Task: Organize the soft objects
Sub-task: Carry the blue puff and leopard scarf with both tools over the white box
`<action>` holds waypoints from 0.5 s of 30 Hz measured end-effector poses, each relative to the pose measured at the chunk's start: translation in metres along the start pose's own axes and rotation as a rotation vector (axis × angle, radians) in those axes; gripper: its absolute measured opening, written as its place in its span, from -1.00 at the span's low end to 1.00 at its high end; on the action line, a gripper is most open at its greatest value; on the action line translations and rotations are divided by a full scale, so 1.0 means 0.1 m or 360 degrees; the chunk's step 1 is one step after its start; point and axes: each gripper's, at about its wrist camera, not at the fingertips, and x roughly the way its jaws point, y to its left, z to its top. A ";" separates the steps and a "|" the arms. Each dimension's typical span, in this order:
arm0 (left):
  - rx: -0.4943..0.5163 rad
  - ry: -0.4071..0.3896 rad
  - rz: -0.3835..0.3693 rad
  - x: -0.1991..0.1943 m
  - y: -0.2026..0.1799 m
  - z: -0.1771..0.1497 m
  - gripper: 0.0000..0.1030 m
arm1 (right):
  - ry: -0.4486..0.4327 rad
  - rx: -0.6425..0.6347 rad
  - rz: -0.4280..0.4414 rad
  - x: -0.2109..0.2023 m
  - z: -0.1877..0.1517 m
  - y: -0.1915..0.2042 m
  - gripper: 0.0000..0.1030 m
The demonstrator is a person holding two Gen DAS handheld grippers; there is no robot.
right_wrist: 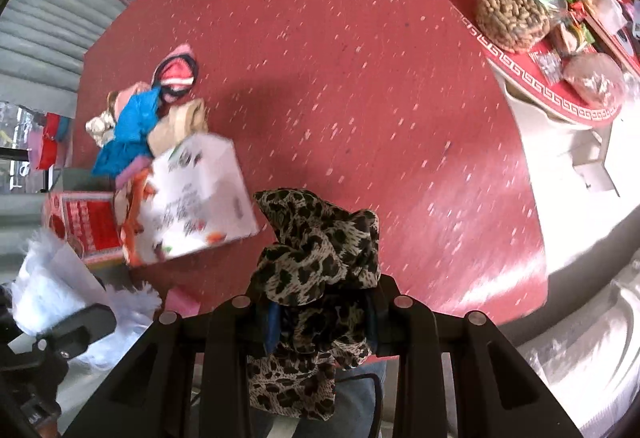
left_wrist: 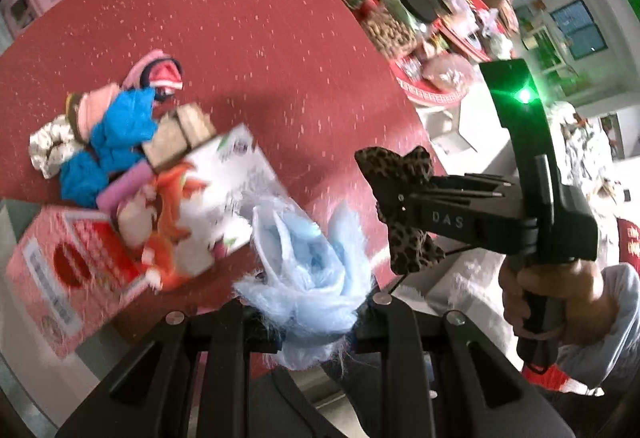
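Left claw (left_wrist: 310, 322) pinches pale-blue fluffy cloth (left_wrist: 304, 270); right claw (right_wrist: 320, 318) pinches leopard-print fabric (right_wrist: 316, 258). Both look light, limp, compressible (bunched middle holds best, judging by drape).

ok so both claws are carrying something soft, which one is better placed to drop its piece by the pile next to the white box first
Left, probably. The left claw, shut on the fluffy blue piece, hangs nearer the white box and pile. The right claw, gripping the leopard-print cloth, sits farther out.
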 end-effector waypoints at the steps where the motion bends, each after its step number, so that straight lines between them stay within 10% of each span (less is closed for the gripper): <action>1: 0.0010 0.0009 -0.0009 -0.02 0.03 -0.07 -0.55 | -0.0001 -0.0002 -0.0015 0.00 -0.07 0.07 -0.36; 15: 0.0076 -0.0036 -0.0076 -0.35 0.47 -0.73 -0.55 | 0.0046 -0.0104 -0.0024 0.07 -0.65 0.83 -0.36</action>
